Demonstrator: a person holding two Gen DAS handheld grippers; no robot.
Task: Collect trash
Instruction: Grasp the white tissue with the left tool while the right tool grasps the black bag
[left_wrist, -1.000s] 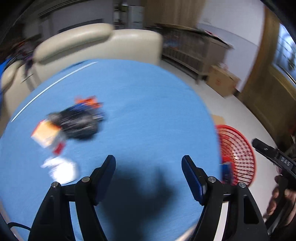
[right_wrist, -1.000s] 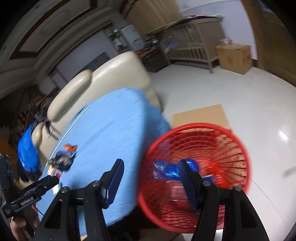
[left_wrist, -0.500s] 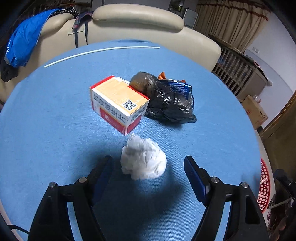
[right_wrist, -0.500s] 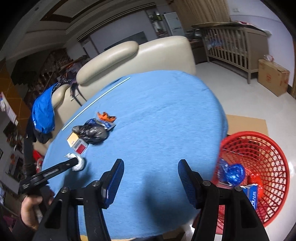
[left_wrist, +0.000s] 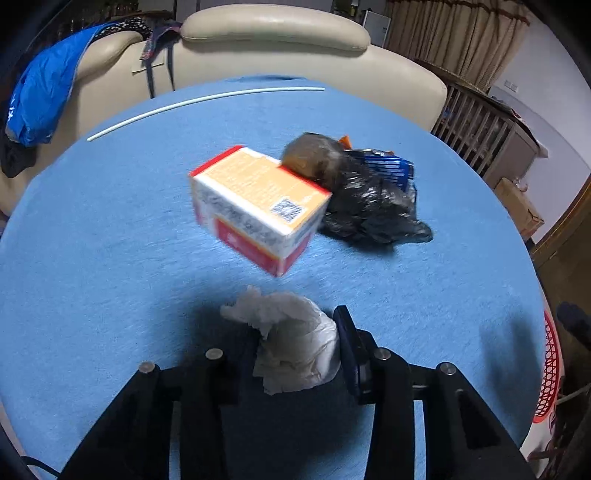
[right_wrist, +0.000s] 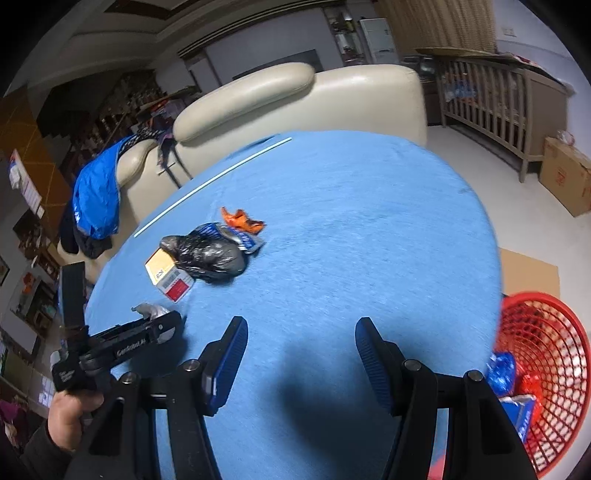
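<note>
blue table (right_wrist: 369, 229), wrappers (right_wrist: 504, 373) in basket (right_wrist: 554, 332)

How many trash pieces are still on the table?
5: tissue in the left gripper, box, black bag beside it, blue wrapper and orange wrapper behind. More may hide underneath.

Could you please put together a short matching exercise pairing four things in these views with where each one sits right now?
Things:
1. crumpled tissue
2. carton
3. black bag
4. red basket

Places:
A. on the floor beside the table
B. between the fingers of the left gripper
C. on the blue tablecloth, just beyond the tissue
D. against the carton's far right side

Pairs: 1-B, 2-C, 3-D, 4-A
</note>
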